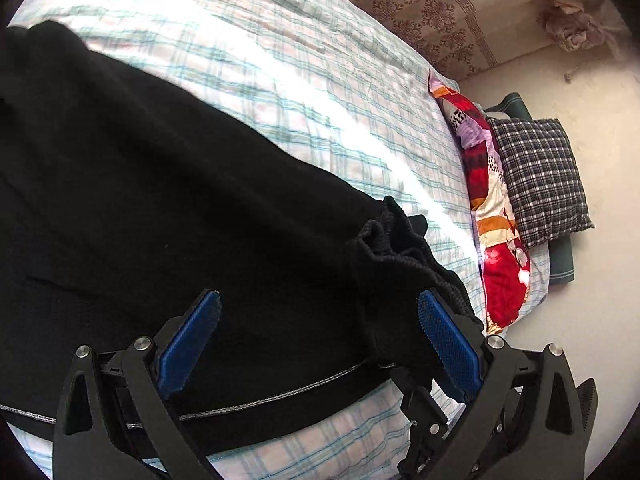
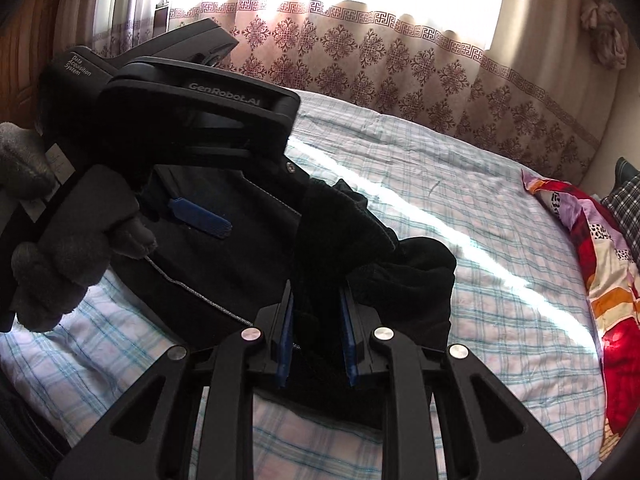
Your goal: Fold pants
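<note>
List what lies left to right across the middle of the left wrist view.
black pants → checked bedsheet → red patterned quilt → checked pillow → pale wall

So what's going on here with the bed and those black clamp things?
A person in grey gloves holds a two-finger gripper in each hand and is folding black pants on a bed with a checked sheet. The right gripper is clamped on a bunched part of the fabric. The left gripper stands open over the pants near a grey-edged band, gripping nothing. Pillows lie at the far end.
</note>
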`<control>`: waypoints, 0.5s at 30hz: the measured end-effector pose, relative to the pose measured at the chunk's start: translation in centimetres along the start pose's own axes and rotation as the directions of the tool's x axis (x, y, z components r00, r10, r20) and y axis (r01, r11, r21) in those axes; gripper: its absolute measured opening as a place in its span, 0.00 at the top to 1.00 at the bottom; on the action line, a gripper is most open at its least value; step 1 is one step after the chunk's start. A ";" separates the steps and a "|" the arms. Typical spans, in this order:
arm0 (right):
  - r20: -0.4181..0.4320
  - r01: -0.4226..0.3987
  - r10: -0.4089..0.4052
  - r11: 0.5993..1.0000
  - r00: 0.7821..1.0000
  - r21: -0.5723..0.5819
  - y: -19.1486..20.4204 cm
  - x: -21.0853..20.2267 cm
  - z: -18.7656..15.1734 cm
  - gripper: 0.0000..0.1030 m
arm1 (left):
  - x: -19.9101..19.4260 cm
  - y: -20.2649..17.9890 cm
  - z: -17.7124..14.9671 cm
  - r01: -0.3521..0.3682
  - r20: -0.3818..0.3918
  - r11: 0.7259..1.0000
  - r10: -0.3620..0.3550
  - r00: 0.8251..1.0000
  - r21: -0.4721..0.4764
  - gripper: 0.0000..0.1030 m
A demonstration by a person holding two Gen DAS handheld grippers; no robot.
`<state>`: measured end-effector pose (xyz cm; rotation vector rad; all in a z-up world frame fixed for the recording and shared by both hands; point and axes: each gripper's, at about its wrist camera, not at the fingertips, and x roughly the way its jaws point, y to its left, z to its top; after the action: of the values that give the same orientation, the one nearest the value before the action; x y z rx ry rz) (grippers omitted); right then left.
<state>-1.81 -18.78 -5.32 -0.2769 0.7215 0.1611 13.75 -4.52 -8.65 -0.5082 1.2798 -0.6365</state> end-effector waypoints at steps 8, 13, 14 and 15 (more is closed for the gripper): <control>-0.013 0.012 -0.013 0.997 1.000 -0.078 1.8 0.6 -0.7 0.81 | 0.2 2.6 -0.8 0.120 0.003 0.984 -0.120 0.993 -0.135 0.03; -0.027 0.006 -0.008 0.996 1.000 -0.087 2.0 0.8 -0.6 0.80 | 0.0 2.3 -1.0 0.164 0.029 0.973 -0.162 0.986 -0.160 0.03; -0.030 0.004 -0.006 0.995 1.000 -0.095 2.0 0.9 -0.6 0.81 | 0.2 2.2 -1.0 0.160 0.022 0.974 -0.158 0.987 -0.160 0.03; -0.033 -0.001 -0.002 0.995 0.999 -0.103 2.2 1.0 -0.6 0.81 | 0.5 1.9 -0.9 0.152 0.012 0.976 -0.153 0.988 -0.157 0.03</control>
<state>-1.93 -16.86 -6.88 -0.3791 0.7467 0.1939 13.25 -3.46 -10.49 -0.7423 1.3063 -0.6660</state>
